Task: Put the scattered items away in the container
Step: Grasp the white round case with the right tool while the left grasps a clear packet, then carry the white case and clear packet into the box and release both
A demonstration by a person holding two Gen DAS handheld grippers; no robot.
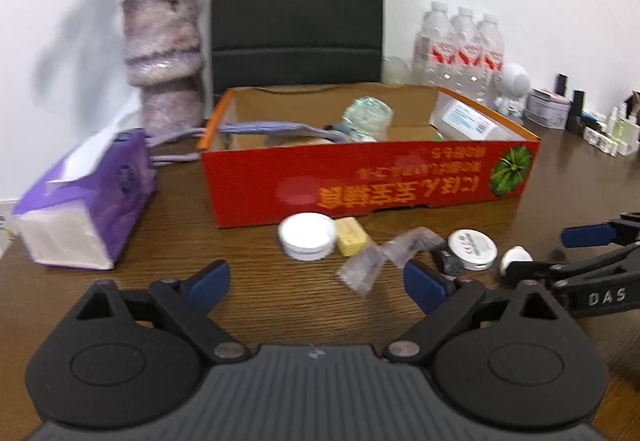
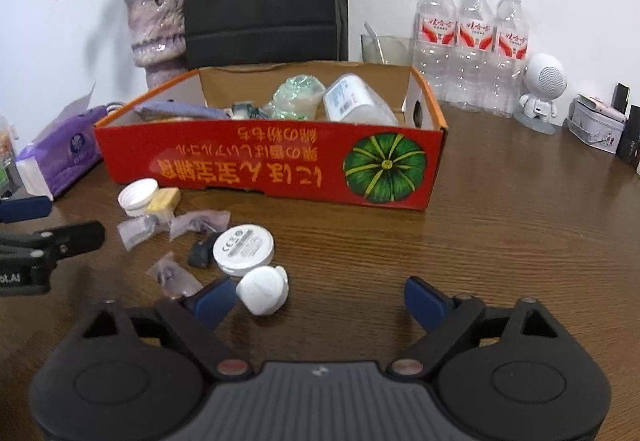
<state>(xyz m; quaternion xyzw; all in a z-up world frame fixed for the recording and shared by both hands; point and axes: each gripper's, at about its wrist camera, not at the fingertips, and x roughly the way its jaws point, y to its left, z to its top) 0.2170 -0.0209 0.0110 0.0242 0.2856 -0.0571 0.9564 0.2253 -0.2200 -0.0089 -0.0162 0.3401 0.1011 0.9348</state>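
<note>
A red cardboard box (image 1: 360, 185) (image 2: 272, 169) stands open on the wooden table and holds several items. In front of it lie a white ridged cap (image 1: 307, 235) (image 2: 138, 193), a yellow block (image 1: 352, 236) (image 2: 163, 199), clear plastic bags (image 1: 384, 257) (image 2: 200, 221), a white disc (image 1: 472, 245) (image 2: 244, 247), a small black piece (image 2: 199, 253) and a white rounded object (image 1: 514, 257) (image 2: 262, 289). My left gripper (image 1: 316, 281) is open just short of the cap, holding nothing. My right gripper (image 2: 320, 295) is open, with the rounded object beside its left finger.
A purple tissue pack (image 1: 84, 213) lies left of the box. Behind the box are a vase of dried flowers (image 1: 164, 53), a black bag (image 1: 296, 5) and water bottles (image 2: 472, 41). A white robot figure (image 2: 540, 93), a tin (image 2: 596, 125) and small bottles (image 1: 612, 129) crowd the right.
</note>
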